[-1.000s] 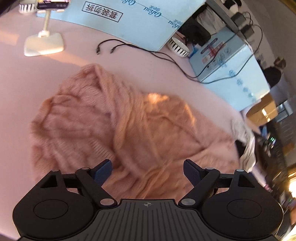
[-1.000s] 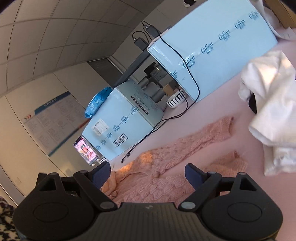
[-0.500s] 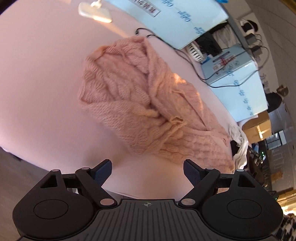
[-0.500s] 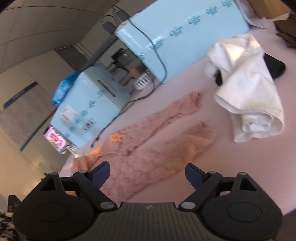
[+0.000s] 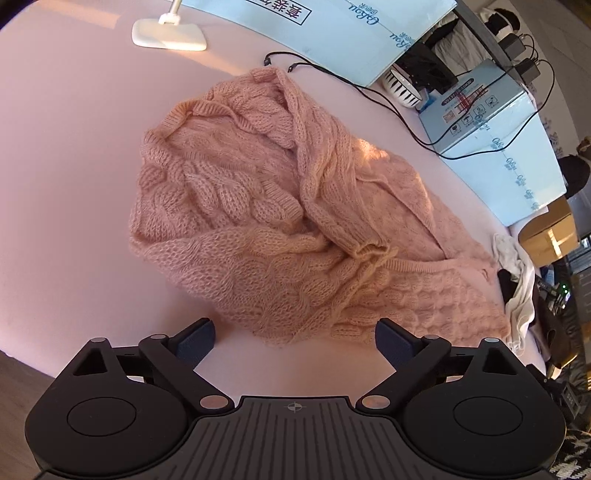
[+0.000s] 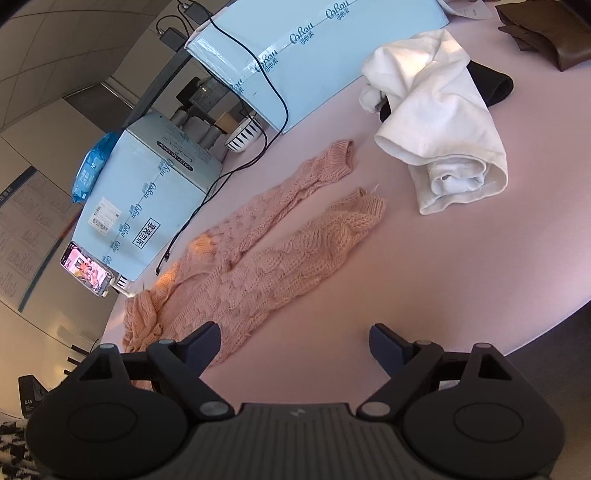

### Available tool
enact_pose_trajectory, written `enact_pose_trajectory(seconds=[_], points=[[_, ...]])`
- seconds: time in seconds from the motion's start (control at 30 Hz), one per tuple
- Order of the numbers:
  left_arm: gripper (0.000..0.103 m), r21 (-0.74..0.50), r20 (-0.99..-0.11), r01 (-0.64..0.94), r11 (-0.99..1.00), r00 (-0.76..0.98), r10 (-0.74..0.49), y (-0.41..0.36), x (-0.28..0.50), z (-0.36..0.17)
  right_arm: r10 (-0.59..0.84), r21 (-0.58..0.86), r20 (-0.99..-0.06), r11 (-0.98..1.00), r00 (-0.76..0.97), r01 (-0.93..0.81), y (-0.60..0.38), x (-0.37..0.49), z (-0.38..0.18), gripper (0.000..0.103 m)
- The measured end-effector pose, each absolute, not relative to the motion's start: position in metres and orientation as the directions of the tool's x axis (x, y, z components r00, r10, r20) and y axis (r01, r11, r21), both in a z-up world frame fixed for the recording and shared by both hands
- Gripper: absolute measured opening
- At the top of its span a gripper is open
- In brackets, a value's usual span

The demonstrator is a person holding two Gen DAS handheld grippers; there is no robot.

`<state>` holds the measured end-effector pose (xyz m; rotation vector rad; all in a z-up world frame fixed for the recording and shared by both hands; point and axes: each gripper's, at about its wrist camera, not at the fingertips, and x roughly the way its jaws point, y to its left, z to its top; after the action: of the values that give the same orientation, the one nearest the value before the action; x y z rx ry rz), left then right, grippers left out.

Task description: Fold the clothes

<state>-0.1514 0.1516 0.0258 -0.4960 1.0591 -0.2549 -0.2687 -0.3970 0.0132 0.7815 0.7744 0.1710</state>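
Note:
A pink cable-knit sweater lies bunched on the pink table, its sleeves stretched out to the right in the right wrist view. My left gripper is open and empty, just in front of the sweater's near hem. My right gripper is open and empty, over the table near the front edge; its left finger is beside the sweater's near edge.
A white garment lies crumpled on a black item at the right. Light blue boxes and cables line the back. A phone stand stands far left. The table edge is near.
The left gripper has moved back in toward the sweater after pulling away. The right gripper has tipped down from the wall toward the table and sleeves. The sweater lies still.

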Motion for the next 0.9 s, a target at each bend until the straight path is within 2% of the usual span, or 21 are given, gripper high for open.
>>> enact_pose_trajectory(seconds=[0.2,0.47,0.7,0.9], points=[[0.101,-0.539,-0.743,-0.059,0.840,0.503,-0.441,0.154,-0.150,0.023,0.413,0.748,-0.521,0.643,0.747,0.166,-0.407,-0.262,0.004,0.091],[0.103,-0.560,-0.723,-0.057,0.827,0.520,-0.454,0.157,-0.151,0.021,0.391,0.763,-0.474,0.629,0.789,0.146,-0.402,-0.257,-0.002,0.103],[0.103,-0.585,-0.716,-0.103,0.805,0.532,-0.452,0.160,-0.146,0.020,0.363,0.765,-0.461,0.624,0.810,0.155,-0.401,-0.251,-0.003,0.103],[0.103,-0.552,-0.737,-0.105,0.827,0.525,-0.426,0.153,-0.141,0.021,0.334,0.757,-0.474,0.627,0.815,0.183,-0.397,-0.245,-0.002,0.103]])
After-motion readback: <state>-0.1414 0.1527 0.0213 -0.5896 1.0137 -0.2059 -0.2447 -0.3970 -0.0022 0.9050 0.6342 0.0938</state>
